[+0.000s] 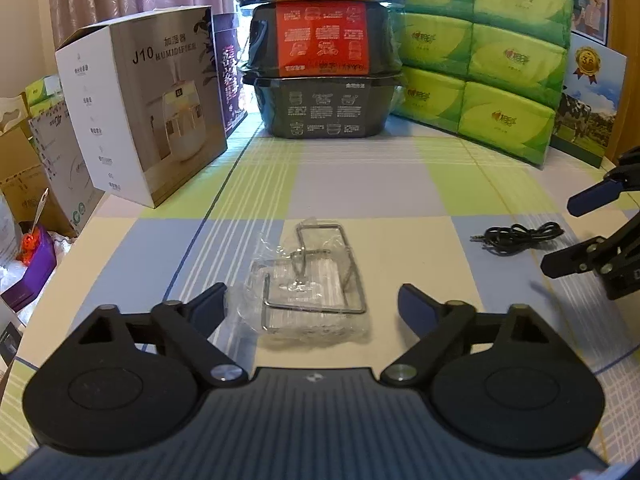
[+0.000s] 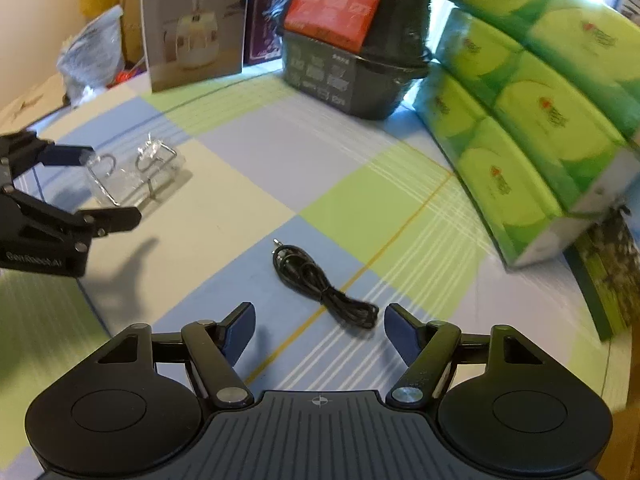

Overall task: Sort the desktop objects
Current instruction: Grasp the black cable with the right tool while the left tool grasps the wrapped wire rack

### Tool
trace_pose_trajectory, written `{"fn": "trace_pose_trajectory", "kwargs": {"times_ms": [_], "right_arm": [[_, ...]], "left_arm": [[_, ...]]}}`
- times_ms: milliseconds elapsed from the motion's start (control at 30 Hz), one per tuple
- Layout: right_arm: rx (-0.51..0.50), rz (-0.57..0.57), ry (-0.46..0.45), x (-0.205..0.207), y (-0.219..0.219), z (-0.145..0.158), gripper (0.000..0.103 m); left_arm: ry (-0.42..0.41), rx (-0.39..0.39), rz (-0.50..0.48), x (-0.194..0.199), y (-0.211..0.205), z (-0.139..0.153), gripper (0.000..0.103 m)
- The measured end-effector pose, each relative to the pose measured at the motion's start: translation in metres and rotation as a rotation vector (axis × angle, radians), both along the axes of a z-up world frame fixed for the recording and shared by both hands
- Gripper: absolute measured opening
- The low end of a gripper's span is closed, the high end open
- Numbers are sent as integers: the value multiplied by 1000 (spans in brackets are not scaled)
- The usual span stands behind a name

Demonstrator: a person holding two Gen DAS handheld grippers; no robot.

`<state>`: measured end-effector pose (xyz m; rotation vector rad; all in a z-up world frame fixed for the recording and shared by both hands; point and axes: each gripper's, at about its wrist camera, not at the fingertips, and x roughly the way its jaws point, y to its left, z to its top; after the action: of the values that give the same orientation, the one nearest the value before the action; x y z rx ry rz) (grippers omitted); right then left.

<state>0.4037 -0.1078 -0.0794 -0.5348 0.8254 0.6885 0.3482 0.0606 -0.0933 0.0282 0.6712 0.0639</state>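
Note:
A bent metal wire rack in a clear plastic bag (image 1: 310, 280) lies on the checked tablecloth, right in front of my left gripper (image 1: 312, 310). That gripper is open, its left finger touching the bag's edge. The same bagged rack (image 2: 136, 172) shows at the left of the right wrist view, with the left gripper (image 2: 104, 186) open around its near end. A coiled black audio cable (image 2: 324, 286) lies just ahead of my right gripper (image 2: 318, 330), which is open and holds nothing. In the left wrist view the cable (image 1: 520, 236) lies near the right gripper (image 1: 576, 232).
At the back stand a white humidifier box (image 1: 152, 120), stacked black food containers (image 1: 324, 68) and a wall of green tissue packs (image 1: 484, 72). A cow-picture box (image 1: 584, 112) sits far right. Cartons and a purple box (image 1: 32, 264) crowd the table's left edge.

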Motion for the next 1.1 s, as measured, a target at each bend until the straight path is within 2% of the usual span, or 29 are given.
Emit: {"fn": "trace_pose_trajectory", "kwargs": {"times_ms": [33, 100, 233, 333, 433, 500, 533, 733, 1100], "right_arm": [[4, 6, -3, 3, 1, -2, 68], [22, 15, -6, 10, 4, -4, 67], [22, 24, 12, 22, 10, -13, 64], [30, 13, 46, 27, 12, -19, 55], [74, -9, 102, 28, 10, -18, 36], [82, -13, 120, 24, 12, -18, 14], [76, -22, 123, 21, 13, -17, 12], [79, -108, 161, 0, 15, -14, 11], [230, -371, 272, -95, -16, -9, 11]], "left_arm": [[1, 0, 3, 1, 1, -1, 74], [-3, -2, 9, 2, 4, -2, 66], [-5, -25, 1, 4, 9, -4, 58], [-5, -29, -6, 3, 9, -5, 56], [-5, -39, -16, 3, 10, -6, 53], [-5, -32, -24, 2, 10, -6, 53], [-3, -32, -26, 1, 10, -6, 52], [20, -44, -44, -10, 6, -4, 52], [85, -69, -129, -68, -7, 11, 50]]}}
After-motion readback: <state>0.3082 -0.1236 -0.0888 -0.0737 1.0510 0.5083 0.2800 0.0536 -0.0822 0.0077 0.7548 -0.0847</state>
